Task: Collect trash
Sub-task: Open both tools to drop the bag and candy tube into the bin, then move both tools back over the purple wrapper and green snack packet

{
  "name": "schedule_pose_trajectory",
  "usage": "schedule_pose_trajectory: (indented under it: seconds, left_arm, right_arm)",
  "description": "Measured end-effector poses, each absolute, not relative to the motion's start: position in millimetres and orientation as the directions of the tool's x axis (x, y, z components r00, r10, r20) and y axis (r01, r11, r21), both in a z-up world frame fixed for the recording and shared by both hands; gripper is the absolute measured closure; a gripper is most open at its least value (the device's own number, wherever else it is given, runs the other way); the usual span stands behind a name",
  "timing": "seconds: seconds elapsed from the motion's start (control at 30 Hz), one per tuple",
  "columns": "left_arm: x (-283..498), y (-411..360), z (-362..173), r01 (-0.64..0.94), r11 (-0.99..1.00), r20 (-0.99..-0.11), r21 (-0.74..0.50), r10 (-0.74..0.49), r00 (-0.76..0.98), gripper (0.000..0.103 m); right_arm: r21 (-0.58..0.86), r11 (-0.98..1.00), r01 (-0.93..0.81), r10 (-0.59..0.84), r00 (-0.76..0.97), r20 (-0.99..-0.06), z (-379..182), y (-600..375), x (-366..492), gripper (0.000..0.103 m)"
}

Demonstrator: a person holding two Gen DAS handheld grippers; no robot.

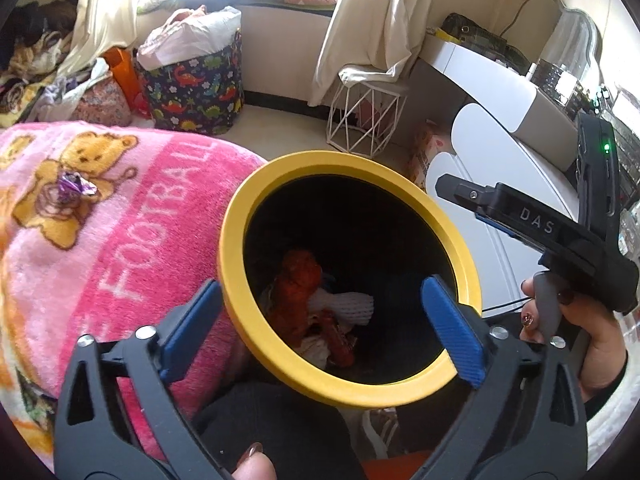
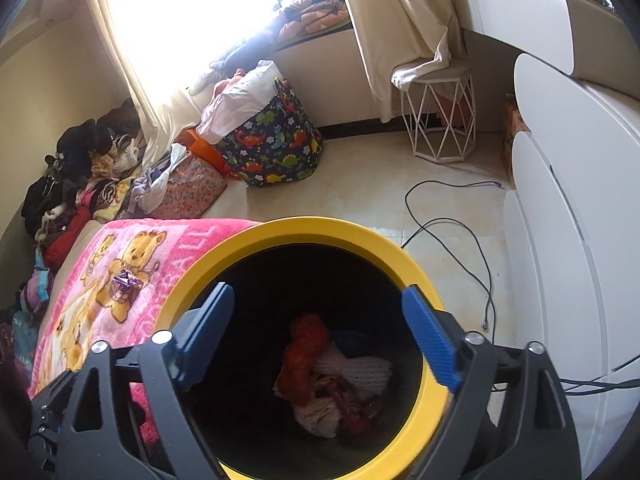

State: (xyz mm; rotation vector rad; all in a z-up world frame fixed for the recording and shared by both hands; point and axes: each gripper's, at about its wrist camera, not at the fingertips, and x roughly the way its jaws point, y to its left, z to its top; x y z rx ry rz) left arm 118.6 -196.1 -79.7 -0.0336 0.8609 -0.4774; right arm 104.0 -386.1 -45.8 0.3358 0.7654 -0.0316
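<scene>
Bedroom clutter surrounds a black trash bin with a yellow rim [image 1: 236, 240], which stands directly below both grippers. Left gripper [image 1: 320, 332] has its blue fingers [image 1: 452, 328] spread wide and empty, straddling the rim. Right gripper [image 2: 316, 340] is likewise spread with nothing between its fingers [image 2: 430, 344]. Down between both pairs of fingers, inside the bin, lie an orange wrapper [image 2: 304, 356] and white foam netting [image 1: 348, 304]. Left of the fingers, a crumpled purple wrapper [image 1: 74, 188] sits on the pink bear blanket [image 1: 132, 240]. Beyond stands a dinosaur-print basket [image 2: 276, 144].

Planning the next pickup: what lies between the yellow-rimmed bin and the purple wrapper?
Only bare pink blanket between bin and wrapper, seen in both wrist views.
</scene>
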Motion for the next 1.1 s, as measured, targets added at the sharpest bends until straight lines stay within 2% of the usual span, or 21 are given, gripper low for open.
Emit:
schedule_pose_trajectory:
  seconds: [0.37,1.1]
  left_arm:
    - [112,-191,-66,0.388,0.905,-0.706,-0.176,-0.391,0.591,0.011]
    - [107,-152,-42,0.298,0.945,-0.666,-0.137,-0.311,0.679,0.011]
  right_arm:
    - [0.266,0.951,0.154,0.069,0.737,-0.672,-34,-385,93,0.01]
    - [0.236,0.971,0.044,0.109,0.794,-0.598,-7,-351,84,0.008]
